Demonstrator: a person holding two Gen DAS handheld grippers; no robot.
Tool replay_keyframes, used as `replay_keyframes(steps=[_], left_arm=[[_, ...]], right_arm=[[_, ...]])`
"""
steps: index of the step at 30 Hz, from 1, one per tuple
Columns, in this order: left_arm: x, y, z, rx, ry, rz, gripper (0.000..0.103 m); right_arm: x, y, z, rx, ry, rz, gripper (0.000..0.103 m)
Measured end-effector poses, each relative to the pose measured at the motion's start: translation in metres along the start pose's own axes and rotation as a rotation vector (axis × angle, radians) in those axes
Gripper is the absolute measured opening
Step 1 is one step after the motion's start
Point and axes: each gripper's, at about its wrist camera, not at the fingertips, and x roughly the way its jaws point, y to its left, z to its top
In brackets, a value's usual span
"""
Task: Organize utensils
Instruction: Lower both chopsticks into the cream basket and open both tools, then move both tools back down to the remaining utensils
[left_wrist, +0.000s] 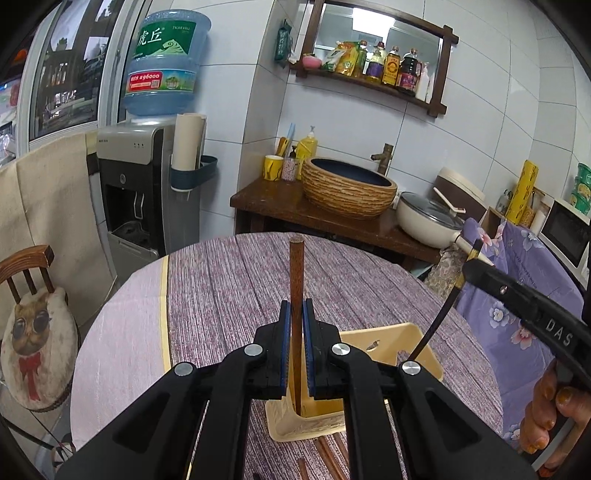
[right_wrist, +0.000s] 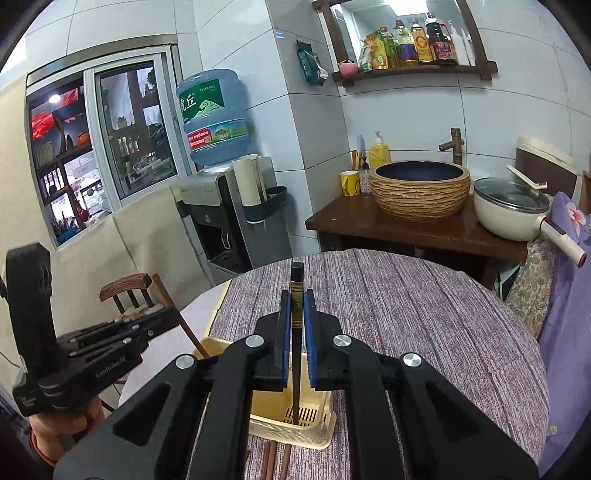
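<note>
We've got both tools over the cream slotted utensil holder on the round table, and each one carries a single chopstick. Our left gripper is pinching a reddish-brown wooden chopstick between its blue pads, held upright with the lower tip already down inside the holder's near compartment. Upright makes sense: the stick has to drop straight through the opening rather than catch on the rim.

Our right gripper is clamped on a black chopstick with a gold band, also steep, its tip down near the slotted floor of the holder. From the left view that black stick slants in from the right side, so the two go into different parts of the basket and we judge they won't cross.

Count time: two chopsticks in hand, one brown, one black. Loose brown chopsticks lie on the cloth just in front of the holder; we make out three in the right view, though the grippers hide part of that patch. One holder, two compartments visible.
</note>
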Motion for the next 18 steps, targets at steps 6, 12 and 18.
replay_keyframes(steps=[6, 12, 18], left_arm=[[0.003, 0.001, -0.004, -0.014, -0.002, -0.004, 0.007], [-0.010, -0.002, -0.007, -0.019, -0.041, -0.021, 0.043], [-0.038, -0.003, -0.019, -0.013, -0.109, -0.021, 0.075]], right_arm=[[0.000, 0.000, -0.001, -0.005, -0.009, -0.014, 0.008], [-0.002, -0.001, -0.005, 0.001, -0.035, -0.030, 0.029], [-0.021, 0.003, -0.014, -0.029, -0.089, -0.052, 0.042]])
